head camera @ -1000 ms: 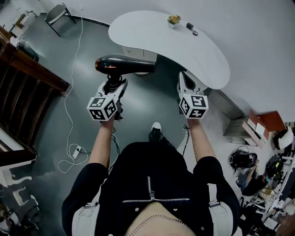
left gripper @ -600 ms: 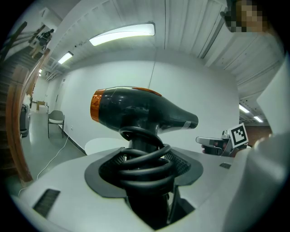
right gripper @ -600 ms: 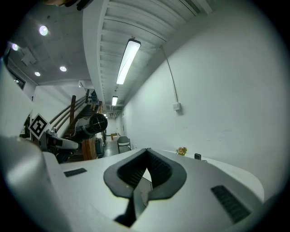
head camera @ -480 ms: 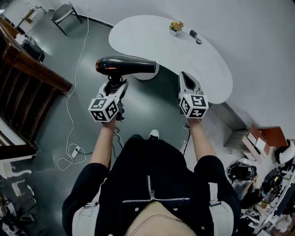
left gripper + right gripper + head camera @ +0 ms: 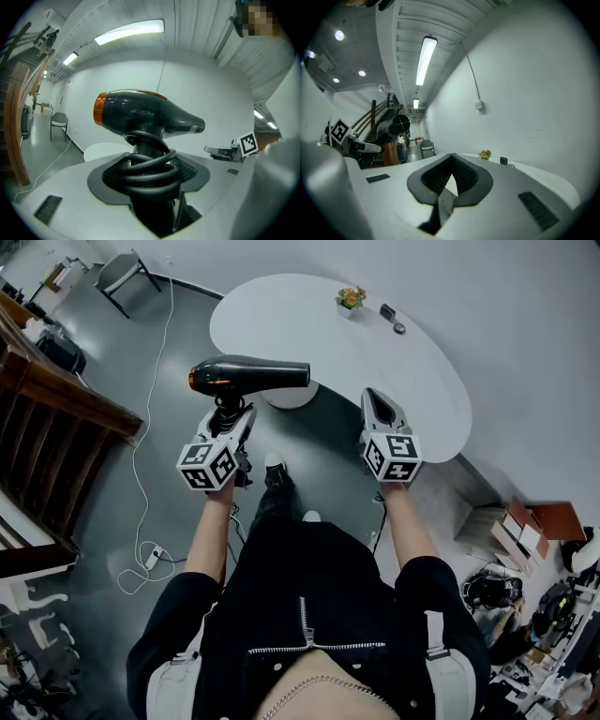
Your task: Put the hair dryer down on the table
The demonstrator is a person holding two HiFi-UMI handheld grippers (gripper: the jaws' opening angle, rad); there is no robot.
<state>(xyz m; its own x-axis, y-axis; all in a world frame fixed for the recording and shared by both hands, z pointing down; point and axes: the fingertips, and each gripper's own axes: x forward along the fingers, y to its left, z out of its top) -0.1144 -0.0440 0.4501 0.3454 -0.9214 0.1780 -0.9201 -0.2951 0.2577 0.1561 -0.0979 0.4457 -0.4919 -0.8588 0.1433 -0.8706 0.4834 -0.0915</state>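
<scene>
Trouble likeliest at the set-down. Grips the hair dryer [image 5: 251,374] by its handle in the left claw [image 5: 228,416], clenched tight, with loops of black cord [image 5: 149,164] wound round the handle right at the pads. Holds it in the air over the floor, just short of the near edge of the table [image 5: 375,352], nozzle tip overlapping that edge in the head view. Hard to judge the height above the table top. Keeps the right claw [image 5: 378,401] squeezed together on nothing, off to the right and close to the same edge.

Could knock the nozzle against the table edge if brought forward too low. Could topple or roll on release: a round barrel, heavy above a thin handle, and unlikely to stand upright. Could snag the cord loops on the pads and drag the dryer back out as the claw opens. Could slide off if set too near the edge. Looks safer further in, on the bare middle, well apart from the small flower pot [image 5: 351,300] and the two dark items [image 5: 391,317] at the far side.

Lies crosswise, long axis of the barrel running left to right, roughly along the table's near edge. Points the nozzle right and the orange-ringed rear left. Sends the handle back toward the near side, into the claw.
</scene>
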